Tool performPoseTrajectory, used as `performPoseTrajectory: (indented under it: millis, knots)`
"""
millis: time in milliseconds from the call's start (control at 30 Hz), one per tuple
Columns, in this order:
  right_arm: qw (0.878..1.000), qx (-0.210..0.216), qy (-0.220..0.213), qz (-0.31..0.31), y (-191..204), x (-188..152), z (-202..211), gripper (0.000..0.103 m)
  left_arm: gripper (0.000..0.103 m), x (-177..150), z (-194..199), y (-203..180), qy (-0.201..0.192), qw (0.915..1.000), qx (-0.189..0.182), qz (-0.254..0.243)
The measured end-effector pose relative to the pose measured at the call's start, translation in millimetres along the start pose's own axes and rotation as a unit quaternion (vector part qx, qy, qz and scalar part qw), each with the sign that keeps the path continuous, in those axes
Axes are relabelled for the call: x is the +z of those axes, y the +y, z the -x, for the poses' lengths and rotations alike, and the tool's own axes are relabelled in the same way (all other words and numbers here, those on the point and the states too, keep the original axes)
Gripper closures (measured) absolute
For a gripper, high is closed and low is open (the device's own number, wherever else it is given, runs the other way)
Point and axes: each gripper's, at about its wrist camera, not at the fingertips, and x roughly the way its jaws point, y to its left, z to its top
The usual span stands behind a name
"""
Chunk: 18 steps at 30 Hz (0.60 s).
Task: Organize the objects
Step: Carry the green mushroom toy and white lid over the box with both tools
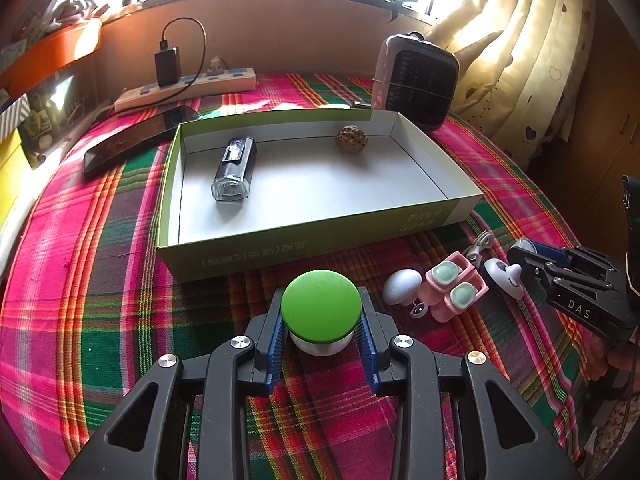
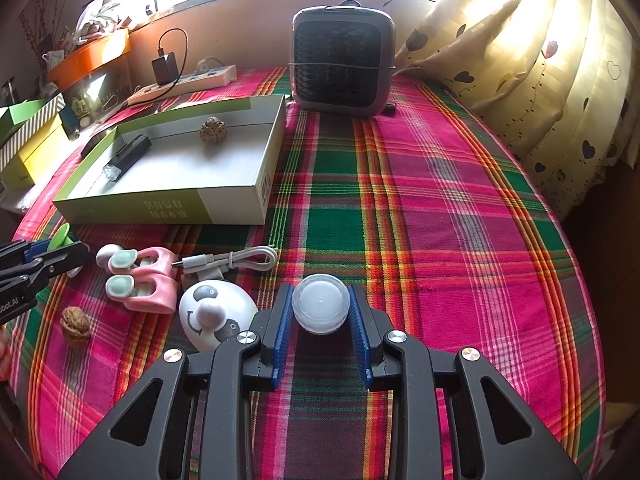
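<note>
Left gripper [image 1: 321, 316] clamped on green-capped knob [image 1: 320, 305], just before box [image 1: 248, 256]. Right gripper [image 2: 321, 309] clamped on clear jar [image 2: 321, 303] over plaid cloth [image 2: 440, 208], beside panda egg [image 2: 214, 312]. Bike light [image 1: 235, 169] and walnut [image 1: 351, 139] inside box, well apart.

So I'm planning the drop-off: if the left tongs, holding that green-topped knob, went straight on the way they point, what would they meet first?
Probably the near green wall of the open cardboard box, just beyond the green-capped white knob; depth is unclear.
</note>
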Motion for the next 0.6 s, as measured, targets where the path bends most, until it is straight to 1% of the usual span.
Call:
performPoseTrajectory:
  millis: [367,600]
  knots:
    - [1.000,0.002,-0.019,0.009,10,10,14,0.074,0.073,5,14,-2,-0.018,0.9998,-0.001,-0.006]
    - [0.999,0.013,-0.035,0.015,16,21,23,0.074,0.073,14,21,-3,-0.030,0.9995,-0.002,-0.012]
